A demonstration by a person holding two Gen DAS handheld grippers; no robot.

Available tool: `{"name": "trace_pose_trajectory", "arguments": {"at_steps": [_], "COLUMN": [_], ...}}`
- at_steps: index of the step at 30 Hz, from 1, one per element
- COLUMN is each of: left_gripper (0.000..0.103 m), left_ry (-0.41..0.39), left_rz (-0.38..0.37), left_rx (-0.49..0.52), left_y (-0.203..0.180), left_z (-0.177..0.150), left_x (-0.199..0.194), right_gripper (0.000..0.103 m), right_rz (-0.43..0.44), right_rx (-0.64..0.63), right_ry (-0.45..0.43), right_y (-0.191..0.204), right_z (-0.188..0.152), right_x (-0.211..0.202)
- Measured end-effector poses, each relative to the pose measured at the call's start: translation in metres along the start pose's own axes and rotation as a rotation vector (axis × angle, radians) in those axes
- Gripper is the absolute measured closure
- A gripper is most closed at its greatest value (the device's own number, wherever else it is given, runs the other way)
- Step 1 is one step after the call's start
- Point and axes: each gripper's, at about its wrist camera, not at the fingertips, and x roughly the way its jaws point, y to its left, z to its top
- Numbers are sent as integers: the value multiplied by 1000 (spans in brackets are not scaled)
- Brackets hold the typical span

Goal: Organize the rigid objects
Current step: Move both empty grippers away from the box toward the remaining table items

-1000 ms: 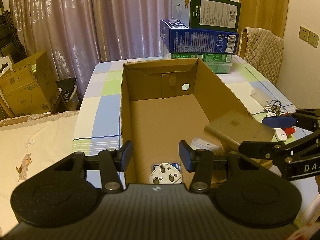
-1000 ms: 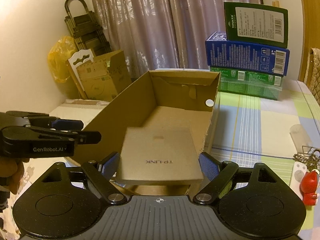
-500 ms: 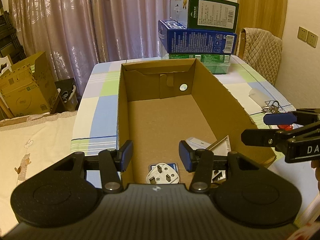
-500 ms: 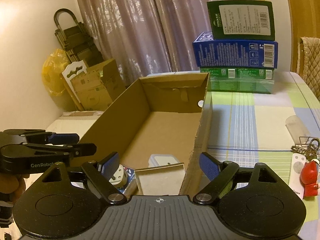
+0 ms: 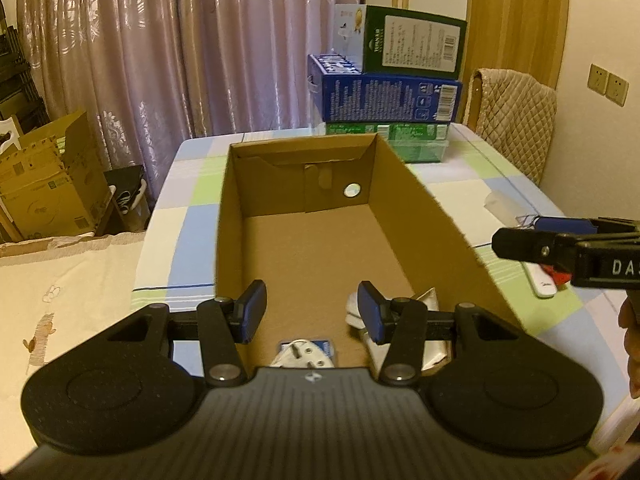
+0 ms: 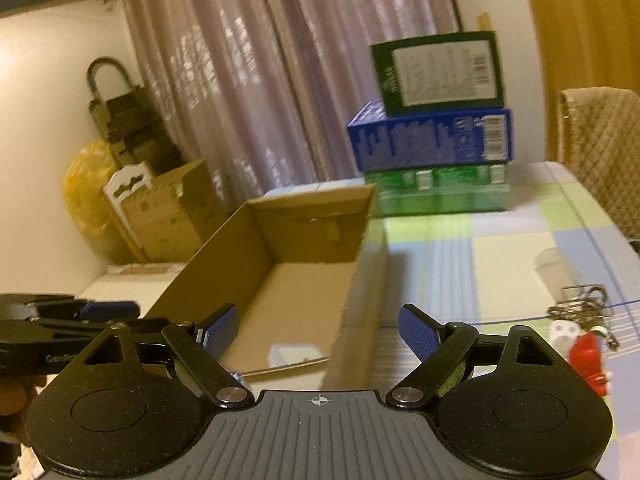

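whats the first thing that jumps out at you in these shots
A long open cardboard box fills the middle of the checked tablecloth, with a white plug and a pale flat box at its near end. Behind it rises a stack of green and blue cartons. Both grippers hover empty at its near end, jaws apart.

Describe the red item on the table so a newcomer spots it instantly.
Start at the open cardboard box on the checked tablecloth, then look to its right. Beside a white remote and metal key rings lies the small red figure, the only red thing.
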Motion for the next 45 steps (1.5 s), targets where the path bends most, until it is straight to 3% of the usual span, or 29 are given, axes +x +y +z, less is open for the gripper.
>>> {"name": "trace_pose_trajectory", "arguments": {"at_steps": [7, 16, 25, 31, 37, 40, 44, 45], "left_gripper": [58, 58, 57, 52, 43, 36, 33, 29], "left_ry": [-35, -87, -118, -97, -72, -53, -36, -36], "left_rz": [-53, -150, -258, -304, -310, -313, -312, -313], "left_rx": [-4, -1, 45, 73, 92, 106, 109, 107], "left_y": [-31, -81, -150, -192, -222, -236, -252, -255], "left_z": [4, 11, 8, -1, -15, -25, -39, -42], "left_x": [-9, -25, -32, -26, -11, 6, 35, 41], "right_gripper": [19, 19, 19, 19, 19, 19, 19, 19], "right_rz": [-73, -141, -283, -353, -363, -355, -363, -363], "right_rx": [25, -38, 92, 87, 108, 136, 179, 189], "right_ry": [-77, -205, -235, -243, -228, -213, -182, -172], "right_y": [-27, -62, -122, -133, -148, -159, -176, -179], "right_z": [1, -12, -20, -18, -20, -25, -34, -36], "right_x": [-29, -96, -177, -221, -225, -218, -205, -201]}}
